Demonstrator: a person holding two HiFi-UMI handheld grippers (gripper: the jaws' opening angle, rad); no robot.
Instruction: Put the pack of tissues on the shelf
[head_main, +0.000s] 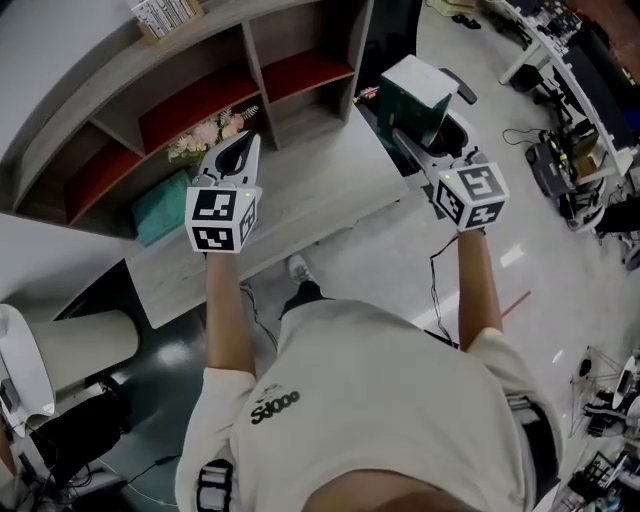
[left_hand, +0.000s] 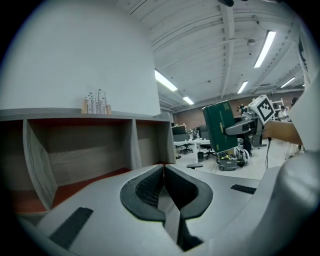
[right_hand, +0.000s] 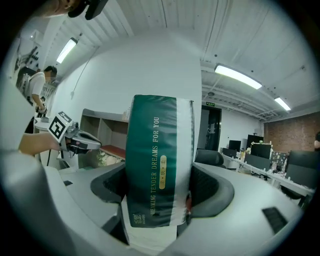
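Observation:
A dark green and white pack of tissues (right_hand: 157, 165) stands clamped between my right gripper's jaws, and my right gripper (head_main: 420, 135) is shut on it. In the head view the pack of tissues (head_main: 418, 95) hangs in the air past the right end of the wooden shelf (head_main: 300, 130). My left gripper (head_main: 238, 155) is shut with nothing in it, its tips over the shelf's lower board. From the left gripper view, the left gripper (left_hand: 163, 172) points at the shelf (left_hand: 100, 145), with the pack of tissues (left_hand: 220, 125) off to the right.
On the shelf lie a teal box (head_main: 160, 208) and a bunch of flowers (head_main: 212, 132); a small rack (head_main: 165, 15) sits on top. A cylindrical white bin (head_main: 85, 345) stands at lower left. Desks, cables and chairs (head_main: 570, 150) fill the right side.

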